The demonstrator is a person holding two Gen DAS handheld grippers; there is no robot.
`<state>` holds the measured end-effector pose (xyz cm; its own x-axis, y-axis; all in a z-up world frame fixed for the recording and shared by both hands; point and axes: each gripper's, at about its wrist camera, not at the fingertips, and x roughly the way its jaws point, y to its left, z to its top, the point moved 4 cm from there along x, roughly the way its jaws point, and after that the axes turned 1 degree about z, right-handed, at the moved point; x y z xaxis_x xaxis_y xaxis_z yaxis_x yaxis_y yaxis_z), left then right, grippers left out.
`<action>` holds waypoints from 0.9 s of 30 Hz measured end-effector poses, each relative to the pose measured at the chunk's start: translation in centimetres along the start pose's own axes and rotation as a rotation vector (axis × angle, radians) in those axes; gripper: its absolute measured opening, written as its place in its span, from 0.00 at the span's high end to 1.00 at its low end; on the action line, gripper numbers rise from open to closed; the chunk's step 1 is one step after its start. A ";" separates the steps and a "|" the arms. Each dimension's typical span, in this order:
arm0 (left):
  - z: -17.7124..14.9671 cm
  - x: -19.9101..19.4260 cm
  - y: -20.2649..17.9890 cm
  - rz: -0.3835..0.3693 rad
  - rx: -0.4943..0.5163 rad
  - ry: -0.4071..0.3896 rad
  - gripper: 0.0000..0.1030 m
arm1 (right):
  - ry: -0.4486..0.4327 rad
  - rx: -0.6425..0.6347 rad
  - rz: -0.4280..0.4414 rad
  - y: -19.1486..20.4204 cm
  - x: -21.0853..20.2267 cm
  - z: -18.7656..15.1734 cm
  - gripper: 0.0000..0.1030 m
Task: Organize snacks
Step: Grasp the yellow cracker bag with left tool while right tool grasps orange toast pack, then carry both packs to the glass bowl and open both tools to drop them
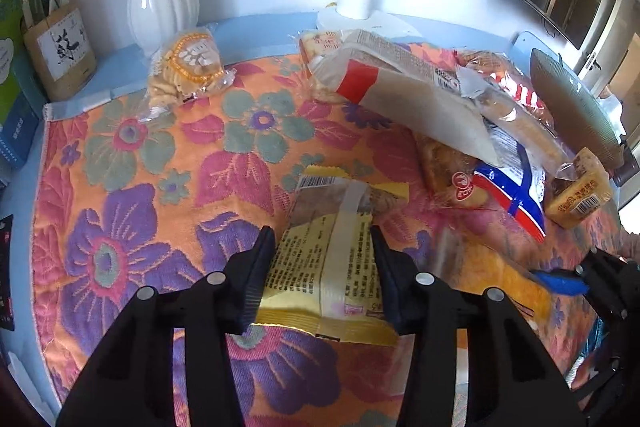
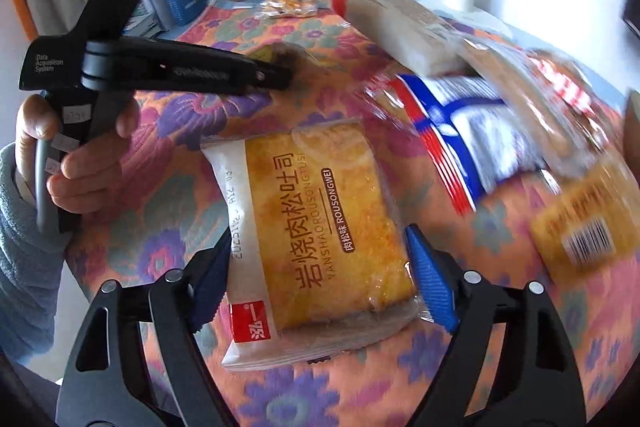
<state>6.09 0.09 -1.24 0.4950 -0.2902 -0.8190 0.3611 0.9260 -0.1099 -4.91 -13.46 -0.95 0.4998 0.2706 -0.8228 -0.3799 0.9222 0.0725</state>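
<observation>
Snacks mostly lie unsorted in a heap (image 1: 460,99) on the floral cloth (image 1: 132,187). Left gripper (image 1: 322,267) is clamped on a yellow packet (image 1: 332,255); right gripper (image 2: 316,275) straddles the pork-floss toast pack (image 2: 316,219), grip uncertain. Sorting appears barely begun.

So the right hand-held gripper (image 2: 320,267) has its blue pads either side of an orange toast packet (image 2: 320,223) lying flat on the flowery cloth (image 2: 168,195). Can't tell if the pads actually press it. Off to the left, a hand (image 2: 76,155) holds the left hand-held gripper (image 2: 280,77), its tips on a brownish wrapped snack (image 2: 292,53). More blurry packets piled top right.
</observation>
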 end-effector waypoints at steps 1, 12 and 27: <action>-0.1 -0.2 -0.1 0.001 0.003 -0.003 0.55 | 0.012 0.025 -0.039 -0.3 -0.3 -0.5 0.20; -1.5 -3.6 -5.3 -0.023 0.154 -0.076 0.55 | 0.063 0.137 -0.067 -3.1 -1.5 -3.8 0.03; 1.1 -9.7 -9.2 -0.031 0.189 -0.209 0.55 | -0.144 0.077 -0.065 -1.6 -7.5 -3.0 0.23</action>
<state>-1.13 -5.94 8.33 0.6267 -0.3790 -0.6809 0.5095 0.8604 -0.0099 -10.32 -17.81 3.39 0.6295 0.2413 -0.7386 -0.2848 0.9561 0.0696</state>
